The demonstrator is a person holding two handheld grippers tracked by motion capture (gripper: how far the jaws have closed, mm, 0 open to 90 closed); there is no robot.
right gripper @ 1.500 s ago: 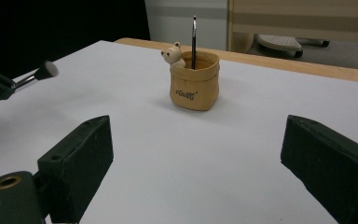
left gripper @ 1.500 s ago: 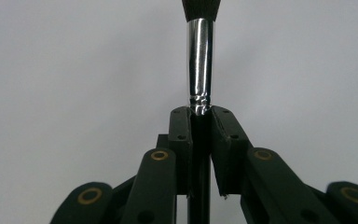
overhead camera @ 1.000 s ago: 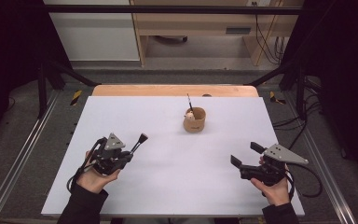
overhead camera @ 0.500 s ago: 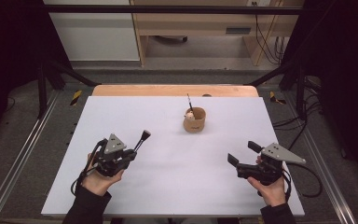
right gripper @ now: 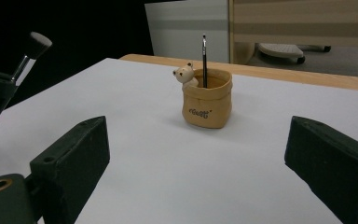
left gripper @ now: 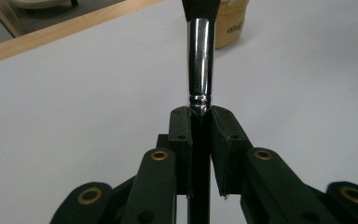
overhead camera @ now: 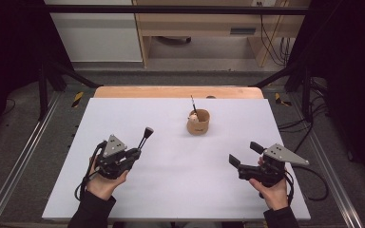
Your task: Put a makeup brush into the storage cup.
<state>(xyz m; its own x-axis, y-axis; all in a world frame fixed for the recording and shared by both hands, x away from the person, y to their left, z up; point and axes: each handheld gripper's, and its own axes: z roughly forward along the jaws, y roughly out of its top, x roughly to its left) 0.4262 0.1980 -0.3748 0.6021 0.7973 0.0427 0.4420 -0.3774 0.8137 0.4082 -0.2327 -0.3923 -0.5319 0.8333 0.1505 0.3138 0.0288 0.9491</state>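
My left gripper [overhead camera: 135,152] is shut on the black handle of a makeup brush [overhead camera: 145,137] over the left of the white table [overhead camera: 123,114]. The brush's silver ferrule [left gripper: 200,60] and dark bristle head stick out past the jaws toward the pot. A tan pot [overhead camera: 198,122] with a small bear figure stands right of the table's middle, and a thin brush [overhead camera: 193,104] stands upright in it. My right gripper [overhead camera: 244,154] hovers open and holds nothing at the right front, and its jaws frame the pot [right gripper: 207,105] from a distance.
A wooden strip [overhead camera: 178,91] runs along the table's far edge. Metal rails [overhead camera: 24,152] flank the table on both sides. Cables trail from the right gripper toward the table's right edge. The left gripper with its brush [right gripper: 32,49] shows at the far left of the right gripper view.
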